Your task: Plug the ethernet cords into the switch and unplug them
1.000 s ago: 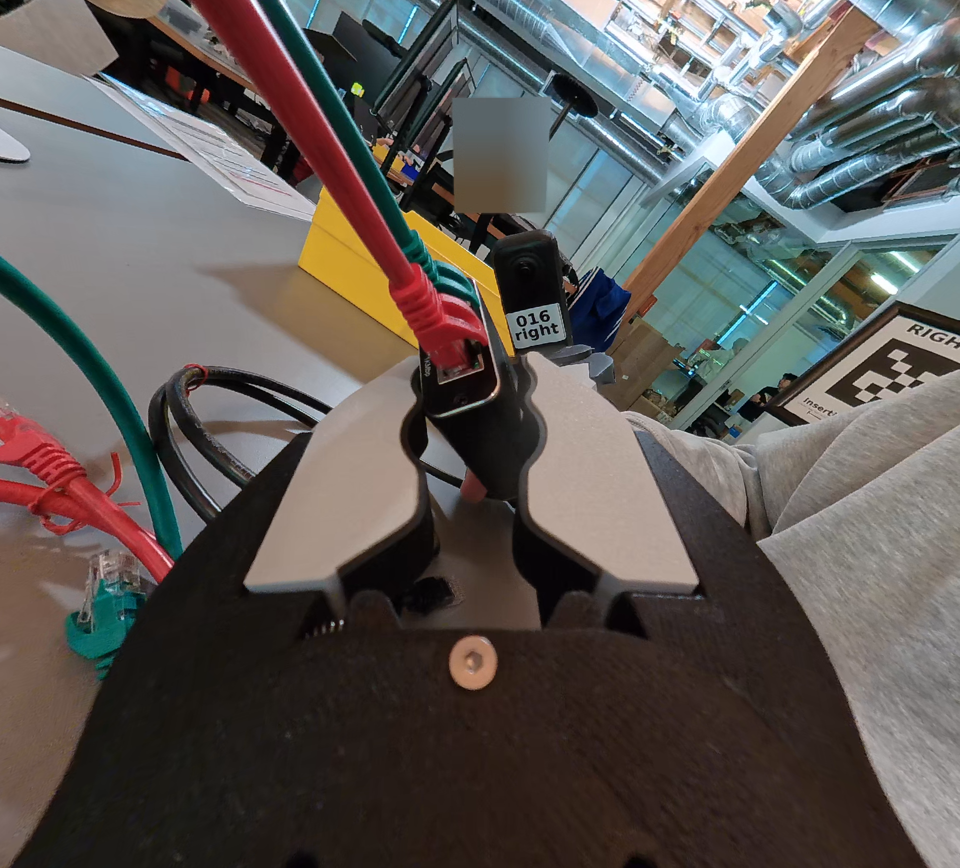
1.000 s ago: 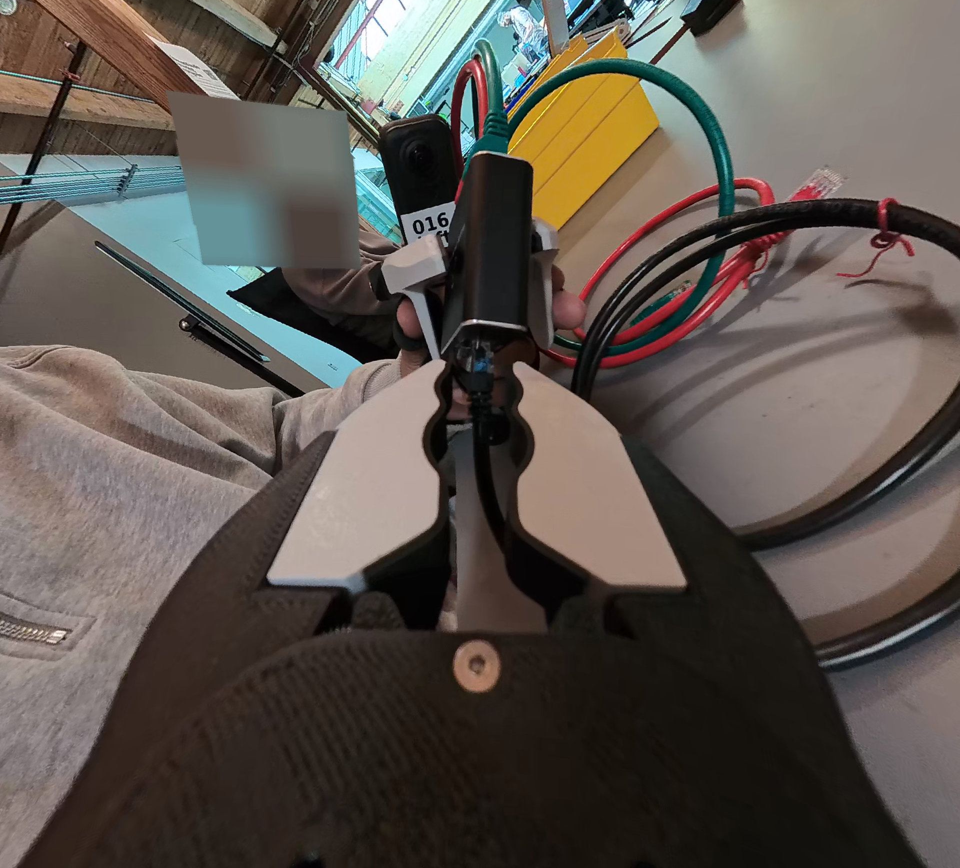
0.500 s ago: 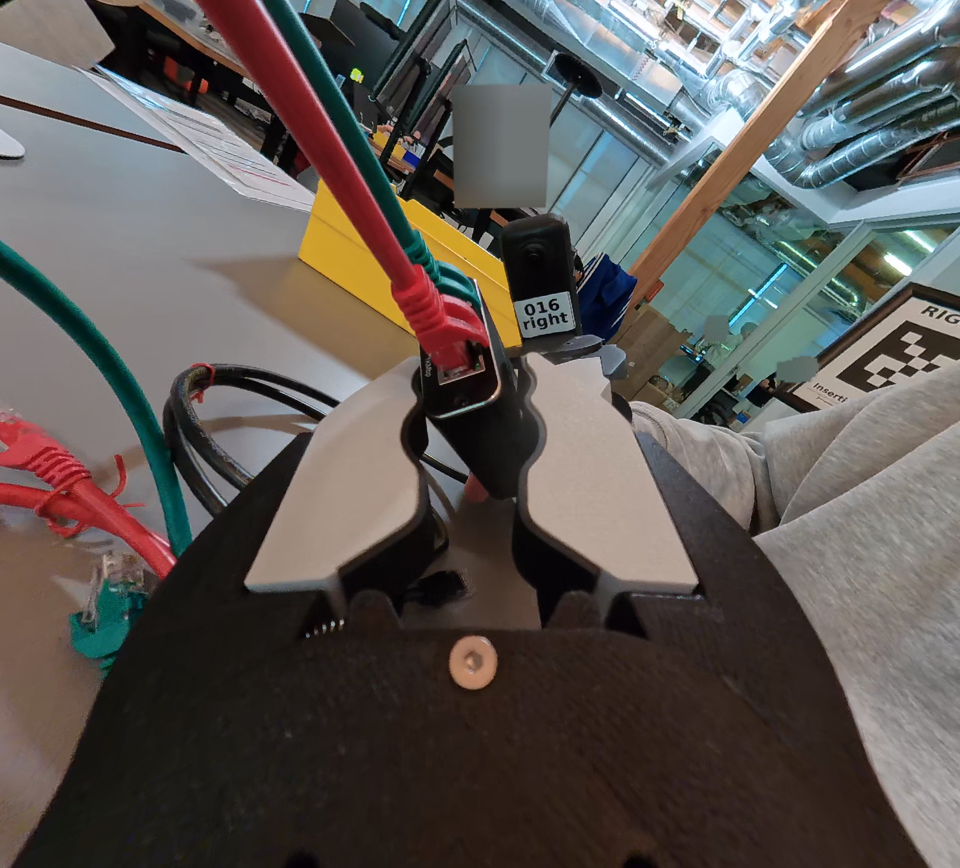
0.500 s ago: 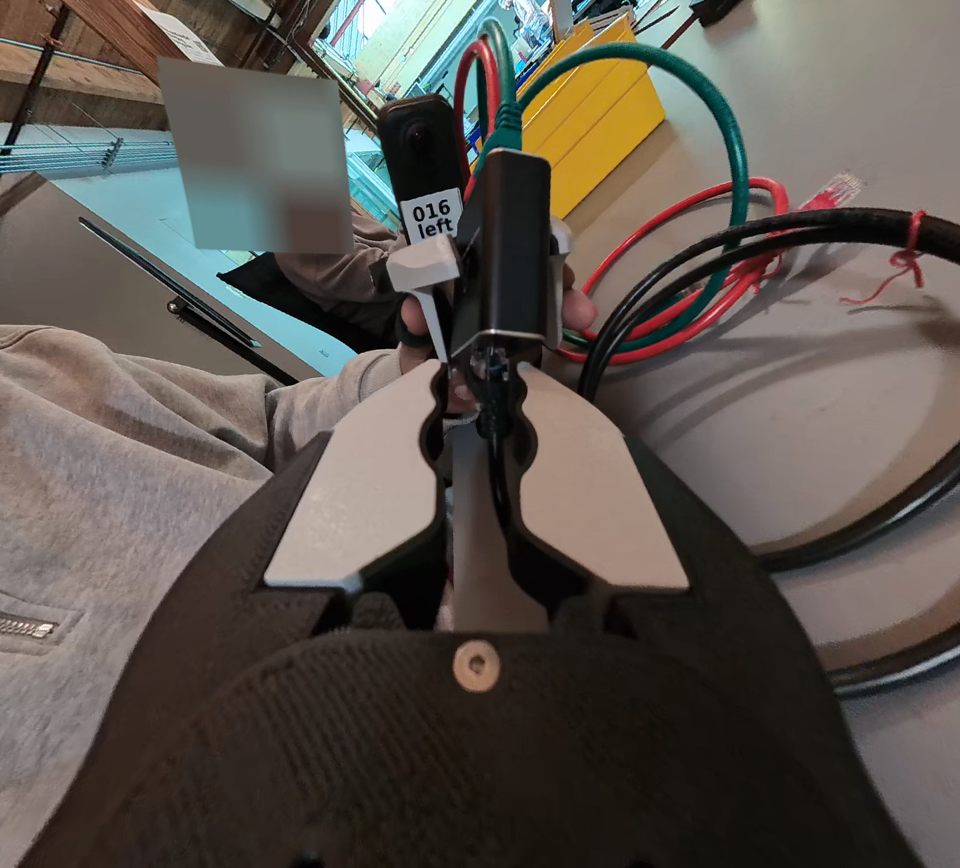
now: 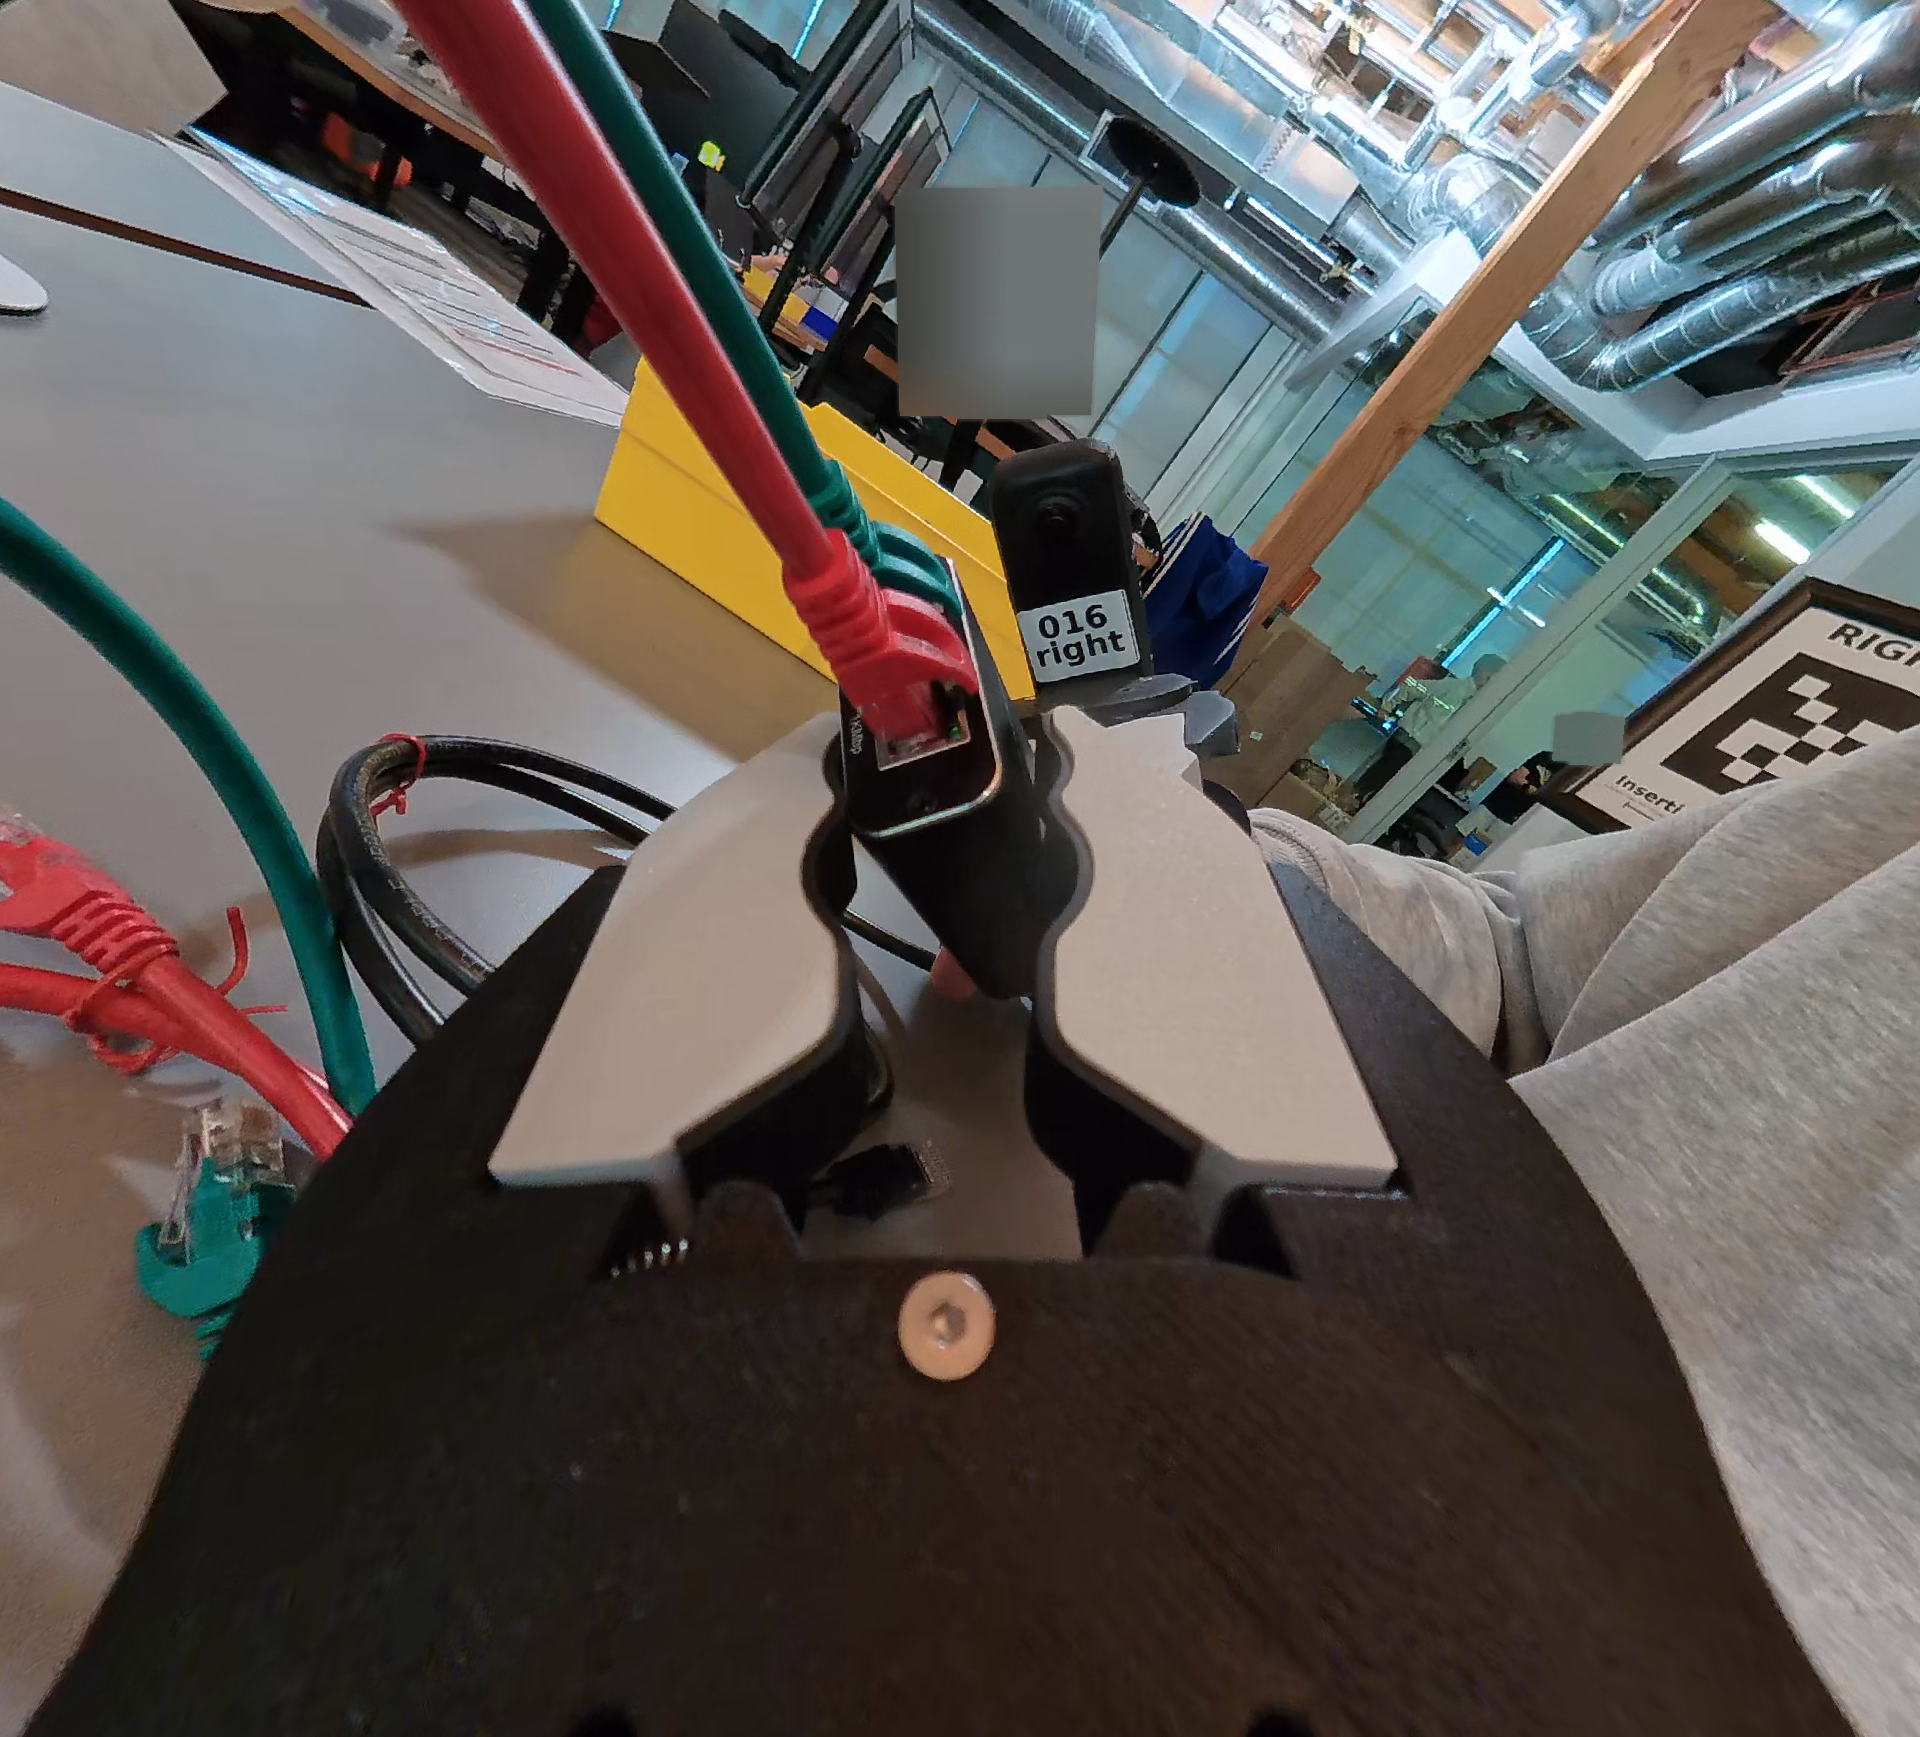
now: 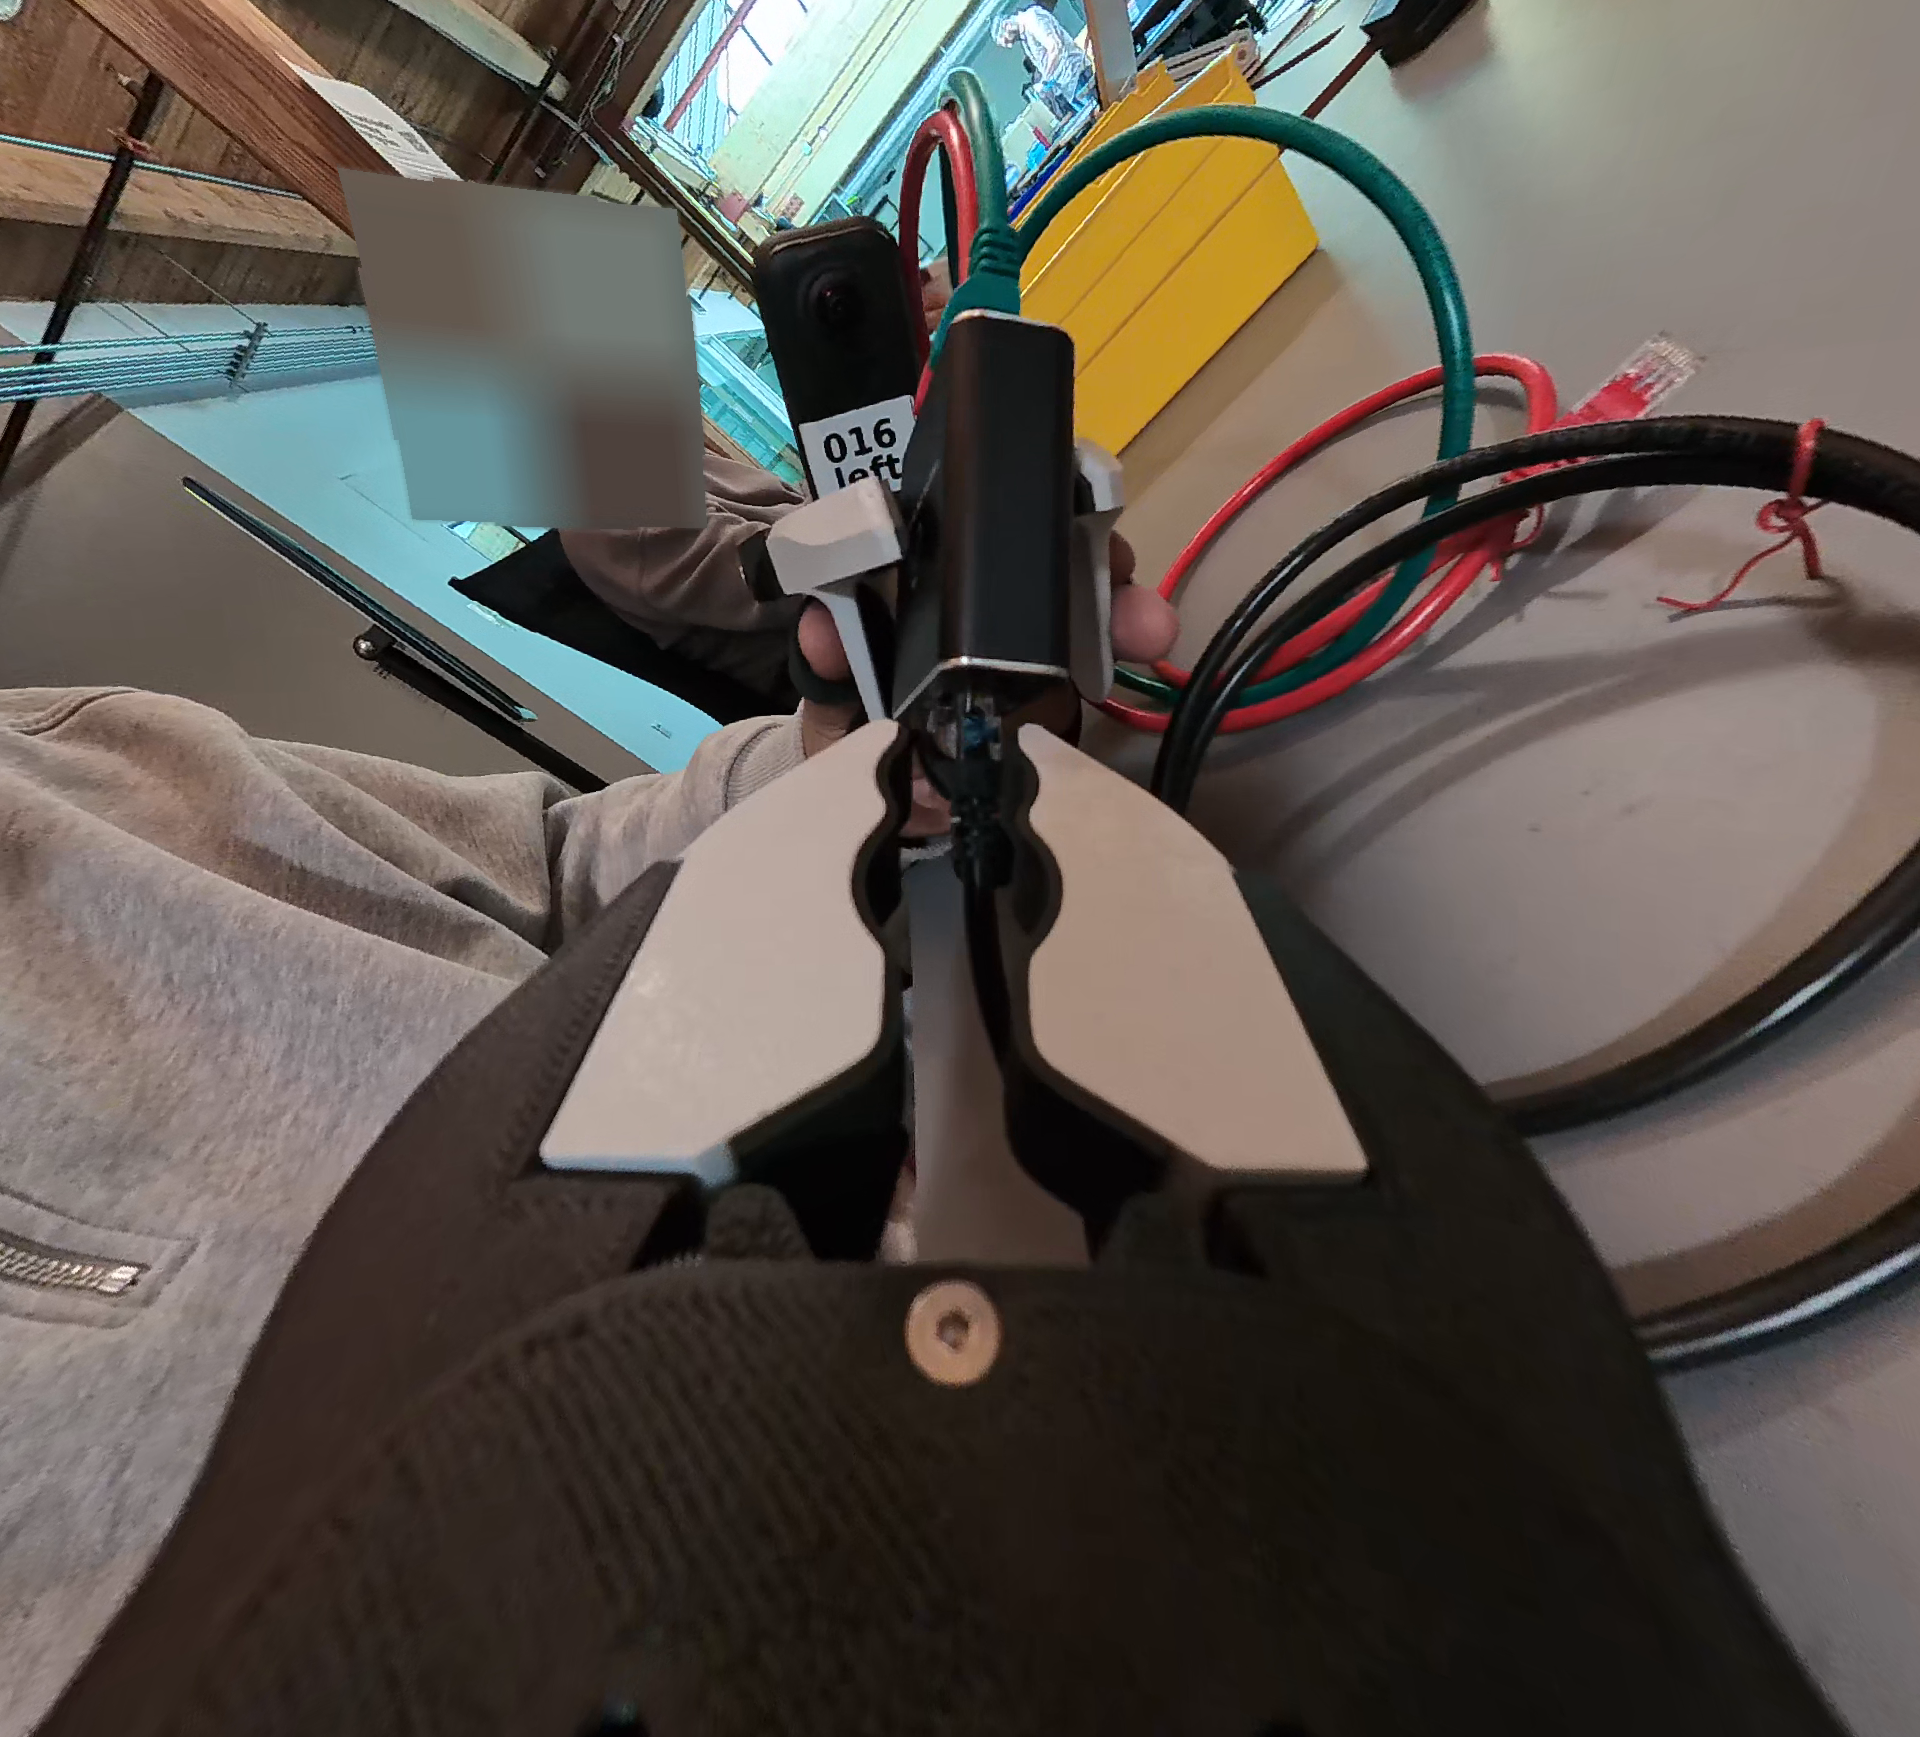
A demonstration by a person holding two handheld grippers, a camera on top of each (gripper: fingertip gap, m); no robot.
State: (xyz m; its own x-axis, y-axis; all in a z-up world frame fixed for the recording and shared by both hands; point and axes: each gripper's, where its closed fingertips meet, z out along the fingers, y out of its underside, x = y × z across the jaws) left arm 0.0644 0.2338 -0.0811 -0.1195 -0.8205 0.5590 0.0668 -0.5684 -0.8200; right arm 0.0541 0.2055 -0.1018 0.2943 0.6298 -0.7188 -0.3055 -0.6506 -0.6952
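Observation:
In the left wrist view my left gripper [image 5: 951, 752] is shut on the black switch [image 5: 935, 835] and holds it above the table. A red cord's plug [image 5: 883, 648] and a green cord's plug [image 5: 904, 560] sit in its upper ports. In the right wrist view my right gripper [image 6: 961, 752] is shut on a thin black cord [image 6: 977, 856] at the near end of the switch [image 6: 1003, 492]. The left gripper's grey fingers [image 6: 831, 544] clamp the switch's sides. I cannot tell how deep the black plug sits.
On the grey table [image 5: 260, 461] lie a loose red plug [image 5: 62, 898], a loose green plug [image 5: 208, 1209] and a thick black cable coil [image 6: 1558, 482]. A yellow bin [image 6: 1174, 264] stands behind. A grey sleeve [image 5: 1662, 1012] is on the right.
Both grippers and the switch have shifted only slightly. Both holds are unchanged, and the red and green plugs stay in the switch.

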